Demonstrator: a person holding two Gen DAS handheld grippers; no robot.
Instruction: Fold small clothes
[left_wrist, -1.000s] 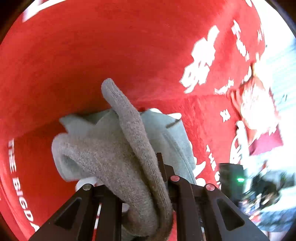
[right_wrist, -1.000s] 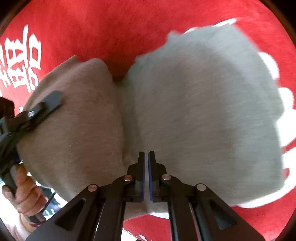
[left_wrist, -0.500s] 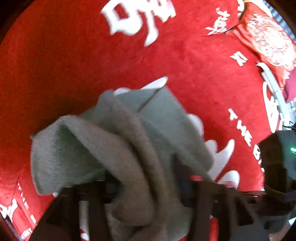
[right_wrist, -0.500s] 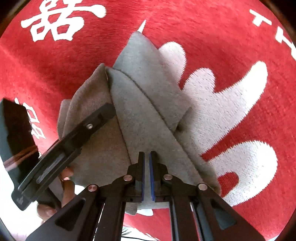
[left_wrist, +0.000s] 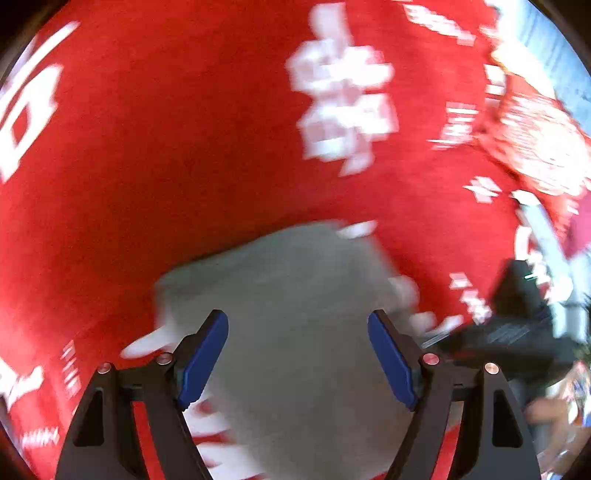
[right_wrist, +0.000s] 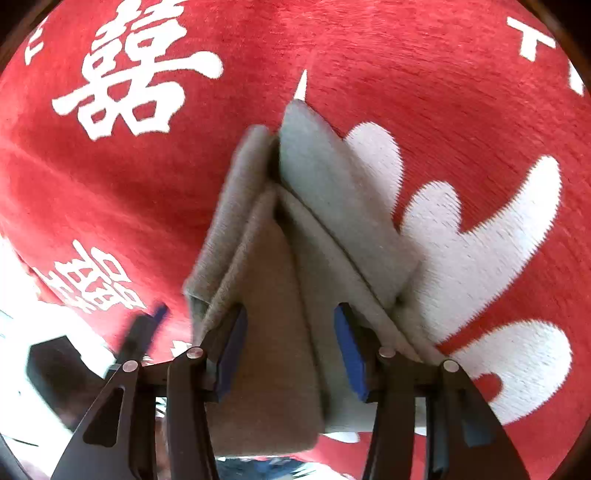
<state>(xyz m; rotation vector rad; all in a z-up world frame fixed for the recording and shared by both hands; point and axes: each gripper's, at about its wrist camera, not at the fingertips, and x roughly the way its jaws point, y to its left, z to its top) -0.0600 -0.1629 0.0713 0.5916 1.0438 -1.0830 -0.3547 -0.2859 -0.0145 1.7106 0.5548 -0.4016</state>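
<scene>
A small grey knit garment (right_wrist: 295, 258) lies folded in layers on a red cloth (right_wrist: 184, 192) with white characters. In the left wrist view the garment (left_wrist: 295, 314) is blurred and flat below the fingers. My left gripper (left_wrist: 297, 354) is open above it, blue pads apart, holding nothing. My right gripper (right_wrist: 290, 354) is open too, its blue pads on either side of the garment's near fold, not clamping it. The left gripper (right_wrist: 144, 328) shows as a dark blurred shape at the lower left of the right wrist view.
The red cloth (left_wrist: 184, 147) covers the whole work surface. A red patterned packet (left_wrist: 539, 147) lies at the far right. The right gripper's dark body (left_wrist: 517, 332) sits at the lower right of the left wrist view.
Both grippers have opened and let go of the grey garment. It has dropped from a bunched, lifted state to a flat folded stack on the red cloth.
</scene>
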